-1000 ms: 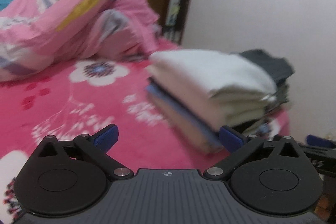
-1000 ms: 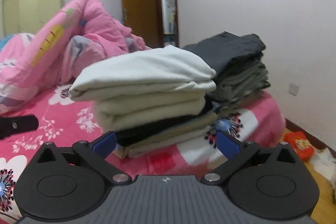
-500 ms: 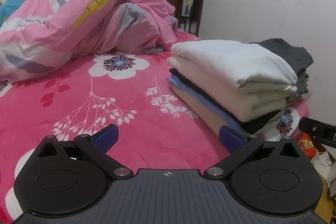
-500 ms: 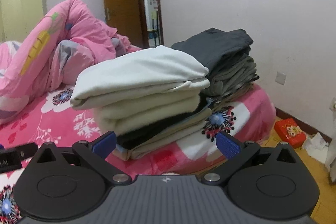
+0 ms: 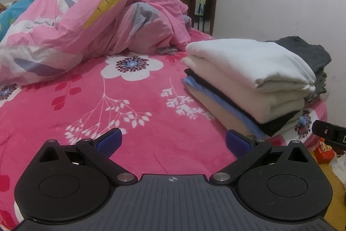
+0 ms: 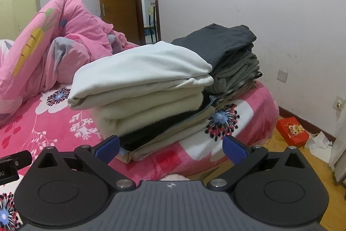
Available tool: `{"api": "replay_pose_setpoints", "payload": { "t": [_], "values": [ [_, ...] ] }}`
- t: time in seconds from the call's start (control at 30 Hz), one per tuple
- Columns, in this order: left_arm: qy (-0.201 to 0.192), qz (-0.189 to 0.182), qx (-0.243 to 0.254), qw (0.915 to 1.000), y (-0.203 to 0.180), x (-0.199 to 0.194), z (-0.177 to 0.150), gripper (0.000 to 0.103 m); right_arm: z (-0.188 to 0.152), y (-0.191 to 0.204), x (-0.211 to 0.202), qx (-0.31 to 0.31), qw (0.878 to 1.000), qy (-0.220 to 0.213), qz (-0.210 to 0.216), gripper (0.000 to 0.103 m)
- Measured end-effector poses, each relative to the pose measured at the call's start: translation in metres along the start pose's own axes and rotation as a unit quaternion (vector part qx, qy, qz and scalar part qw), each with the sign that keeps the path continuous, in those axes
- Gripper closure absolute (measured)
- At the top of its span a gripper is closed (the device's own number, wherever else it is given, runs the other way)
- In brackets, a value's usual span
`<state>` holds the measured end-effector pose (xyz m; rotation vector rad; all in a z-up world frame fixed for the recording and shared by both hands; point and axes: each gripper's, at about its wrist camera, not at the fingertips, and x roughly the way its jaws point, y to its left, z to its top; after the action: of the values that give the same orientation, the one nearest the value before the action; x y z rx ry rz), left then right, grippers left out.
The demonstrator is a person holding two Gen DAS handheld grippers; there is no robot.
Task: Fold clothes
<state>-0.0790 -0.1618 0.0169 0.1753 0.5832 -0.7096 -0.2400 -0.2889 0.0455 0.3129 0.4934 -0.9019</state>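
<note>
Left wrist view: the left hand-held gripper (image 5: 172, 141) is spread and empty above the bed (image 5: 134, 101), and over the last second it has backed away, so the folded stack (image 5: 248, 83) now sits further off to its right, sharp rather than blurred. The right hand-held gripper (image 6: 170, 147), also spread with nothing between its fingers, has likewise pulled back from the stack (image 6: 149, 88), which rests near the bed's corner with a darker pile (image 6: 227, 57) just behind it. No unfolded garment shows, only the quilt (image 5: 97, 25); I judge this item finished and the next must be fetched.
</note>
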Motion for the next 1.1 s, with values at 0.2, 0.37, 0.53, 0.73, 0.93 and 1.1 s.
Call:
{"api": "replay_pose_setpoints", "payload": {
  "t": [0.2,0.37,0.53,0.73,0.93,1.1],
  "values": [
    [0.0,-0.007,-0.005,1.0,0.004,-0.002,0.001,0.0,0.001,0.006,0.001,-0.013,1.0,-0.003,0.001,0.0],
    [-0.001,-0.007,-0.006,1.0,0.005,-0.002,0.001,0.0,0.0,0.01,0.001,-0.02,1.0,-0.003,0.002,0.0],
    [-0.002,-0.007,-0.005,1.0,0.007,-0.002,0.0,0.0,0.0,0.013,0.003,-0.026,1.0,-0.002,0.003,0.0],
    [-0.001,-0.006,-0.008,1.0,0.01,-0.002,0.0,0.0,0.0,0.016,0.005,-0.03,1.0,-0.001,0.005,0.0],
    [-0.001,-0.006,-0.01,0.9999,0.012,-0.002,0.0,0.0,-0.001,0.019,0.005,-0.033,0.999,0.001,0.006,0.0],
    [0.0,-0.007,-0.01,0.9999,0.014,-0.003,0.0,0.0,-0.001,0.021,0.005,-0.036,0.999,-0.001,0.005,0.0]
  ]
}}
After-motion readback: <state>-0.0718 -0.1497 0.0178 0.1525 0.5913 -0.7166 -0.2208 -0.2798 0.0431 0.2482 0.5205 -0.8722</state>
